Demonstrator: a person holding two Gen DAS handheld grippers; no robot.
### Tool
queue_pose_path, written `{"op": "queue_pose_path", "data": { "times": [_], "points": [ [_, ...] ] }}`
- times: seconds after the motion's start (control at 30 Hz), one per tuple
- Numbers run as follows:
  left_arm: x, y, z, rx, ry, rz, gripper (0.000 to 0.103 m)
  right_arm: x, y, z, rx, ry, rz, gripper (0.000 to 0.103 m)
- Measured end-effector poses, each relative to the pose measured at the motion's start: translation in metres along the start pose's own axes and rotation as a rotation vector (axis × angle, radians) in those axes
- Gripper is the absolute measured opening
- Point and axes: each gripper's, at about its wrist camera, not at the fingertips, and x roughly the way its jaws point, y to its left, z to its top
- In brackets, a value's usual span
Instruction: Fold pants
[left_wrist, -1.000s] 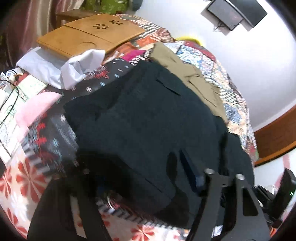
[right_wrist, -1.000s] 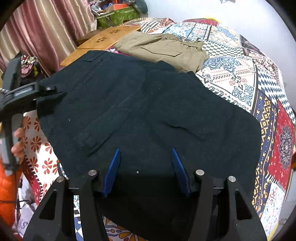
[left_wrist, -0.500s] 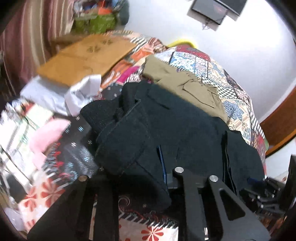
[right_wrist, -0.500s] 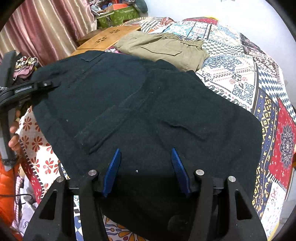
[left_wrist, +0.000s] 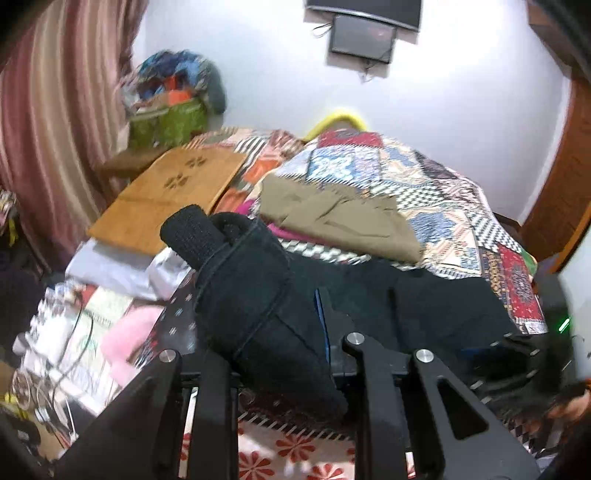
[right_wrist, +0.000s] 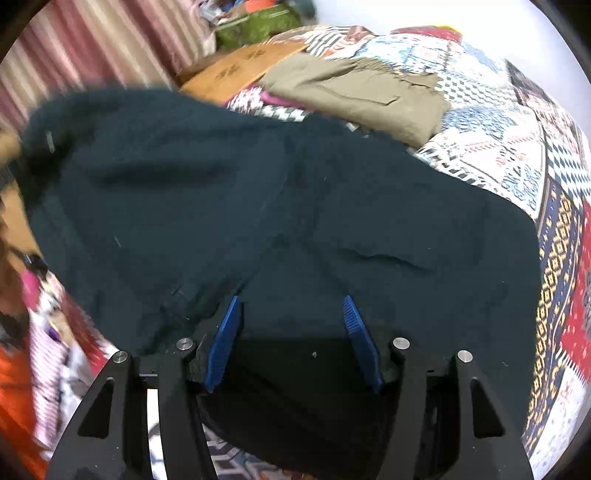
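Dark navy pants (right_wrist: 295, 203) lie spread across a patchwork quilt (right_wrist: 517, 147). My left gripper (left_wrist: 280, 332) is shut on one corner of the pants. The bunched cloth (left_wrist: 236, 266) stands up between its fingers and hides the left pad; a blue pad (left_wrist: 320, 317) shows on the right. In the right wrist view that lifted corner (right_wrist: 55, 122) hangs blurred at the far left. My right gripper (right_wrist: 291, 339) hovers over the near edge of the pants, its blue pads (right_wrist: 225, 339) wide apart and not pressing on the cloth.
Folded khaki pants (left_wrist: 340, 218) lie just beyond the dark pair, next to a wooden board (left_wrist: 173, 192). White cloth (left_wrist: 110, 266), a pink item (left_wrist: 129, 336) and cables crowd the left side. A striped curtain (left_wrist: 55, 129) hangs at the left, and a green bag (left_wrist: 170, 118) sits by the wall.
My left gripper closed on the pants' corner and rose, pulling that side of the cloth up off the bed. The right gripper stayed put, still open.
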Motion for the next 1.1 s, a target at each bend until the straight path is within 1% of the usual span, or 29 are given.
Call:
{"op": "queue_pose_path", "data": {
  "times": [0.07,0.17,0.23,0.33,0.4,0.47,0.53,0.7,0.83,0.97,1.1],
  "points": [
    [-0.002,-0.016,0.007,0.032,-0.021,-0.011,0.02,0.0,0.002,0.001,-0.009,0.002,-0.009,0.056],
    [-0.008,-0.04,0.017,0.082,-0.051,-0.039,0.019,-0.008,-0.006,0.004,0.047,0.001,0.047,0.054],
    [-0.014,-0.057,0.023,0.116,-0.073,-0.064,0.018,-0.022,-0.016,0.003,0.088,-0.03,0.065,0.054],
    [-0.02,-0.082,0.031,0.181,-0.096,-0.087,0.017,-0.05,-0.032,-0.008,0.129,-0.096,0.046,0.054],
    [-0.024,-0.096,0.032,0.218,-0.104,-0.1,0.017,-0.067,-0.045,-0.018,0.157,-0.128,0.017,0.054],
    [-0.026,-0.112,0.03,0.257,-0.11,-0.111,0.016,-0.08,-0.062,-0.033,0.187,-0.145,-0.026,0.054],
    [-0.026,-0.126,0.03,0.276,-0.109,-0.128,0.016,-0.085,-0.073,-0.045,0.222,-0.145,-0.042,0.054],
    [-0.017,-0.167,0.027,0.298,-0.069,-0.213,0.015,-0.102,-0.097,-0.086,0.32,-0.163,-0.064,0.054],
    [0.001,-0.206,0.019,0.316,0.005,-0.304,0.015,-0.115,-0.109,-0.105,0.364,-0.179,-0.069,0.054],
    [0.018,-0.24,0.006,0.332,0.065,-0.348,0.015,-0.125,-0.117,-0.12,0.389,-0.192,-0.084,0.054],
    [0.033,-0.262,-0.014,0.383,0.129,-0.362,0.015,-0.13,-0.125,-0.131,0.425,-0.219,-0.069,0.054]
  ]
}}
